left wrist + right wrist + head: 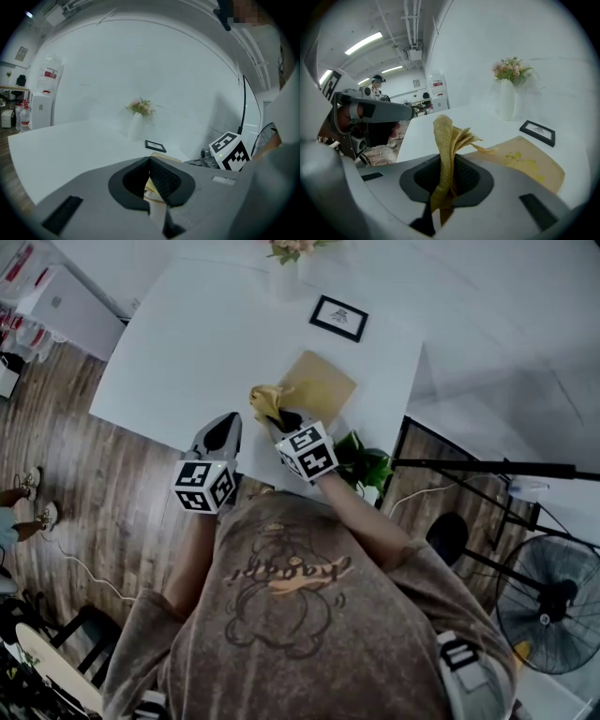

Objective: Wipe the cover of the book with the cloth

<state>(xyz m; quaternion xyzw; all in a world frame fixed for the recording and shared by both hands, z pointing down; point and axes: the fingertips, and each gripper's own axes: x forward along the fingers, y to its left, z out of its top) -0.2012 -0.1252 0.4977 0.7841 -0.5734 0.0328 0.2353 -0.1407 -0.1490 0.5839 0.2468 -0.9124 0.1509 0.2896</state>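
Note:
A tan-covered book (322, 382) lies near the front right corner of the white table (187, 352). A crumpled yellow cloth (265, 401) sits at the book's near left corner, and my right gripper (282, 420) is shut on it. In the right gripper view the cloth (446, 136) stands up out of the jaws of that gripper (449, 163), with the book (527, 161) just beyond on the right. My left gripper (229, 422) hovers over the table's front edge, left of the cloth. Its jaws (150, 164) are shut with nothing between them.
A small black picture frame (338, 317) and a white vase of flowers (292, 266) stand behind the book. A green plant (364, 465) sits off the table's right corner. A black stand and a floor fan (553, 601) are on the right, over wooden floor.

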